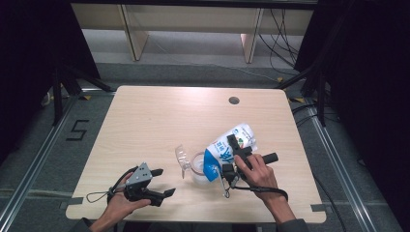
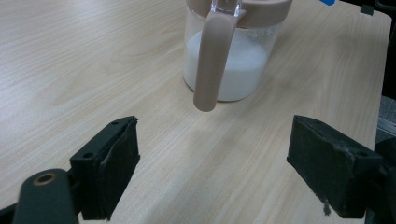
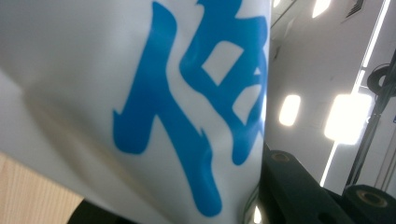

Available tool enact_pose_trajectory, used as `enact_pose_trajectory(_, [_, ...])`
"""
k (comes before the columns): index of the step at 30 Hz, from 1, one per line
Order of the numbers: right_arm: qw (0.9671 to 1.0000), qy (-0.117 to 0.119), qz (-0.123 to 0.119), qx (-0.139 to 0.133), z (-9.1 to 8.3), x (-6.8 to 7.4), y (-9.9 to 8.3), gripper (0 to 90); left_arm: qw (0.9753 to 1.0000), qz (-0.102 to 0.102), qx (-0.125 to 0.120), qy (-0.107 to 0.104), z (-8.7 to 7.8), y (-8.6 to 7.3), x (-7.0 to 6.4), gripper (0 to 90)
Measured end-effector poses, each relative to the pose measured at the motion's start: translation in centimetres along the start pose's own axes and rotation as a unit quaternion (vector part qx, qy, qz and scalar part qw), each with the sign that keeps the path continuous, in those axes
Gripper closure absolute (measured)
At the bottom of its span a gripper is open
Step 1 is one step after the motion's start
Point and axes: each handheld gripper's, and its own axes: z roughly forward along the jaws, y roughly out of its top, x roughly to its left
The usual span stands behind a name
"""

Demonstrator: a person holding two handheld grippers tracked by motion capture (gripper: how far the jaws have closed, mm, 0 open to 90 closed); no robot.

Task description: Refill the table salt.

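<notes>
While the right gripper (image 1: 235, 153) is clamping a white-and-blue pouch (image 1: 227, 150) tilted over a clear jar (image 2: 229, 56), the left gripper (image 1: 157, 184) is idling near the table's (image 1: 159, 116) front edge, its 2 jaws spread wide, gripping nothing. The jar is sitting mid-table, holding white powder.

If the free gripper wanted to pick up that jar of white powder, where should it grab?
Probably the brownish handle of the jar. It hangs down the near wall, facing the open left gripper, so a straight approach from this side would let the jaws close across the handle's narrow width. The round glass body looks too wide.
</notes>
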Motion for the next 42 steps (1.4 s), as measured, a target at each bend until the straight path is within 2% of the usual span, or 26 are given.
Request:
enact_pose_trajectory(3, [1.0000,-0.001,-0.006,-0.003,0.03,-0.09,0.00,79.8,1.0000,0.000,0.000,0.000,0.00,0.00,0.00,15.9])
enact_pose_trajectory(5, [1.0000,0.000,0.001,0.000,0.00,0.04,0.02,79.9,1.0000,0.000,-0.002,-0.003,0.02,-0.01,0.03,15.9])
enact_pose_trajectory(8, [1.0000,-0.001,-0.003,-0.003,0.02,-0.04,0.04,79.9,1.0000,0.000,-0.001,-0.003,0.02,-0.01,0.03,15.9])
enact_pose_trajectory(9, [1.0000,-0.002,0.009,0.001,-0.06,0.11,0.07,79.9,1.0000,0.000,-0.002,-0.003,0.02,-0.01,0.03,15.8])
enact_pose_trajectory(10, [1.0000,-0.001,0.004,0.000,-0.05,0.07,0.04,79.9,1.0000,0.000,-0.001,-0.003,0.02,-0.01,0.03,15.9])
enact_pose_trajectory(14, [1.0000,-0.002,0.007,0.001,-0.06,0.09,0.06,80.0,1.0000,0.000,-0.002,-0.003,0.02,-0.01,0.03,15.9])
enact_pose_trajectory(17, [1.0000,-0.001,0.003,0.001,-0.07,0.05,0.02,80.0,1.0000,0.003,-0.002,-0.004,0.01,0.00,0.07,15.8])
enact_pose_trajectory(18, [1.0000,-0.002,-0.001,0.000,-0.06,-0.02,0.03,80.0,1.0000,0.003,-0.002,-0.004,0.02,0.00,0.07,15.8])
enact_pose_trajectory(19, [0.9998,-0.005,-0.017,-0.005,-0.01,-0.25,0.07,80.0,1.0000,0.000,-0.002,-0.003,0.02,-0.01,0.02,15.9])
enact_pose_trajectory(20, [0.9998,-0.005,-0.018,-0.005,-0.02,-0.26,0.08,80.0,1.0000,0.000,-0.002,-0.003,0.02,-0.01,0.02,15.9])
enact_pose_trajectory(21, [1.0000,-0.002,0.002,0.001,-0.10,0.02,0.05,80.0,1.0000,0.003,-0.002,-0.004,0.02,0.00,0.05,15.8])
enact_pose_trajectory(23, [1.0000,-0.002,0.006,0.001,-0.12,0.01,0.09,80.1,1.0000,0.003,-0.002,-0.004,0.02,0.00,0.06,15.8])
enact_pose_trajectory(42, [1.0000,-0.006,-0.004,-0.004,-0.09,-0.04,0.04,81.3,1.0000,0.000,0.000,0.000,0.00,0.00,-0.01,15.9])
